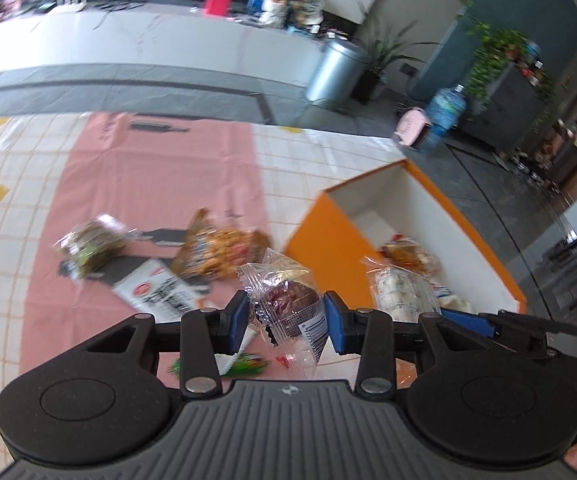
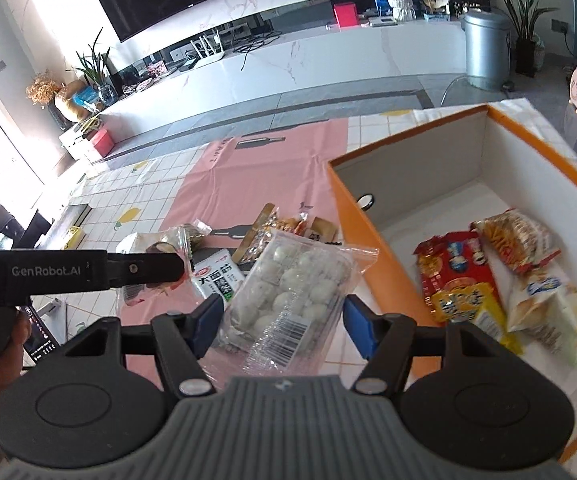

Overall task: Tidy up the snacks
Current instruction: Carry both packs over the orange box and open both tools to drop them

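Observation:
My left gripper is shut on a clear-wrapped chocolate cake, held above the table left of the orange box. My right gripper is shut on a clear pack of white rice balls, held over the box's left wall. Inside the box lie a red snack bag, a striped bag and a white-green bag. The left gripper shows at the left of the right wrist view.
On the pink mat lie a green packet, an orange-brown bag and a white packet with black print. The table's far edge drops to a grey floor with a metal bin.

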